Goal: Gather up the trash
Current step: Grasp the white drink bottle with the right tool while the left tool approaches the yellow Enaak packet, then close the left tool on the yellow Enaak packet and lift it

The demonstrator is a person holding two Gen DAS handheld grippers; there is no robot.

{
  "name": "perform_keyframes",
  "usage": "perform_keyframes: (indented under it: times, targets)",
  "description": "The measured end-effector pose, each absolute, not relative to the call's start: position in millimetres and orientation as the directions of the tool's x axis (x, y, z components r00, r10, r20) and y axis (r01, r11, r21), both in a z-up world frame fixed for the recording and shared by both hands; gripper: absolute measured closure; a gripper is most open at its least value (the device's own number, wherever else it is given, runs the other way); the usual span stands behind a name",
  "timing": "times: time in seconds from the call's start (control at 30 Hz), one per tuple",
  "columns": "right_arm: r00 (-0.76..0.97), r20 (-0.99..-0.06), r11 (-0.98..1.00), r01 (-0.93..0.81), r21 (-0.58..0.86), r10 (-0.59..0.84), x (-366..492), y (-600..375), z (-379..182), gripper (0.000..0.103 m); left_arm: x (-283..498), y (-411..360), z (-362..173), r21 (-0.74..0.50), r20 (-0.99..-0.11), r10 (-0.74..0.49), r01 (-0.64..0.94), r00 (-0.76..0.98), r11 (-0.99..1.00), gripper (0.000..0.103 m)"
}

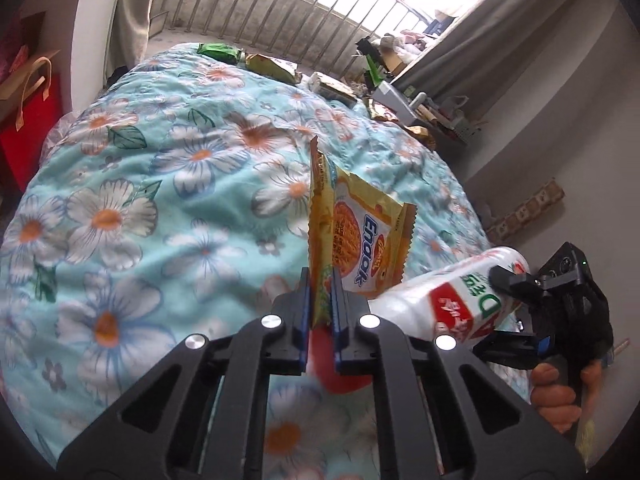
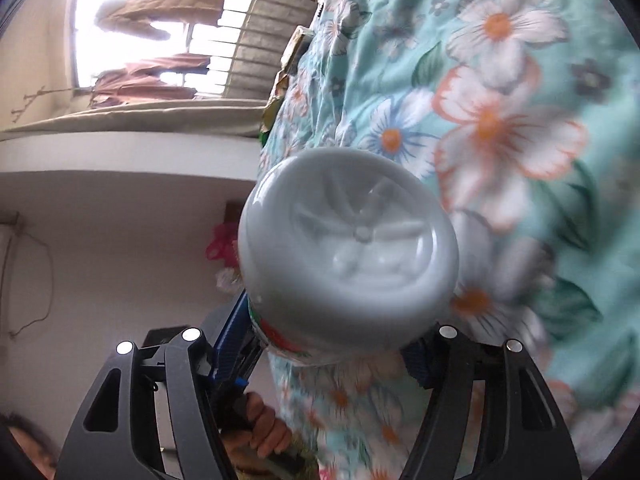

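A yellow Enaak snack wrapper [image 1: 360, 236] stands upright above the flowered quilt [image 1: 160, 184], and my left gripper [image 1: 322, 276] is shut on its lower edge. To the right, my right gripper [image 1: 504, 308] is clamped across a white plastic bottle [image 1: 448, 300] with a red and green label, held off the bed. In the right wrist view the bottle's [image 2: 352, 240] ribbed bottom faces the camera between the fingers of the right gripper [image 2: 332, 340].
Several more wrappers lie along the quilt's far edge: a green one [image 1: 218, 52], a yellow-green one [image 1: 272, 66] and a gold one [image 1: 420, 132]. A red round object [image 1: 340, 372] shows under my left fingers. A red paper bag [image 1: 28, 120] stands at the left; a cluttered shelf [image 1: 400, 100] stands at the right.
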State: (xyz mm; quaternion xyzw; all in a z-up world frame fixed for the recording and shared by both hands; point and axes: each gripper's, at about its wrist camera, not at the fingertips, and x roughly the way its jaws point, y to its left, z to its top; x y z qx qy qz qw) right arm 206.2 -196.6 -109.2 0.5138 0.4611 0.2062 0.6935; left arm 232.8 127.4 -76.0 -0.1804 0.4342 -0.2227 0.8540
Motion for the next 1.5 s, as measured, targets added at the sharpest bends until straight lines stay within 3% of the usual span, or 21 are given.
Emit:
perform_keyframes:
  times: [0.3,0.4,0.53,0.57,0.63,0.8,0.87,1.03,1.27,1.5]
  targets:
    - [0.393,-0.362,0.372,0.055,0.927,0.845,117,-268,-75,0.038,173,138,-49,-0.504,-0.662,-0.615,0.352,0.429,0.789,0.096]
    - [0.346,-0.441,0.456,0.041,0.889,0.828,91,-289,-73,0.038,160,138,-50,-0.475,-0.704,-0.619,0.417,0.347,0.775,0.096]
    - [0.311,-0.595,0.592,0.116,0.797,0.741,93,-291,-86,0.038,161,133,-67,-0.43,-0.77,-0.555,0.386,0.314,0.816,0.094]
    - [0.322,-0.594,0.587,0.131,0.799,0.737,97,-291,-89,0.038,163,131,-71,-0.431,-0.776,-0.549,0.375,0.311,0.821,0.091]
    - [0.359,-0.616,0.609,0.148,0.779,0.701,108,-286,-90,0.038,167,128,-76,-0.434,-0.777,-0.544,0.357,0.316,0.827,0.077]
    - [0.415,-0.694,0.708,0.151,0.69,0.588,130,-258,-82,0.036,177,124,-87,-0.487,-0.761,-0.558,0.276,0.331,0.828,0.062]
    - [0.423,-0.723,0.743,0.152,0.651,0.547,134,-250,-81,0.034,181,121,-88,-0.489,-0.76,-0.551,0.255,0.344,0.834,0.061]
    - [0.431,-0.766,0.791,0.169,0.588,0.477,126,-243,-78,0.031,184,104,-87,-0.392,-0.783,-0.465,0.253,0.413,0.885,0.061]
    - [0.439,-0.775,0.788,0.207,0.579,0.454,118,-231,-80,0.029,172,76,-86,-0.157,-0.794,-0.296,0.293,0.53,0.943,0.064]
    - [0.457,-0.768,0.785,0.211,0.583,0.448,124,-218,-87,0.029,166,68,-81,-0.036,-0.781,-0.216,0.303,0.586,0.952,0.084]
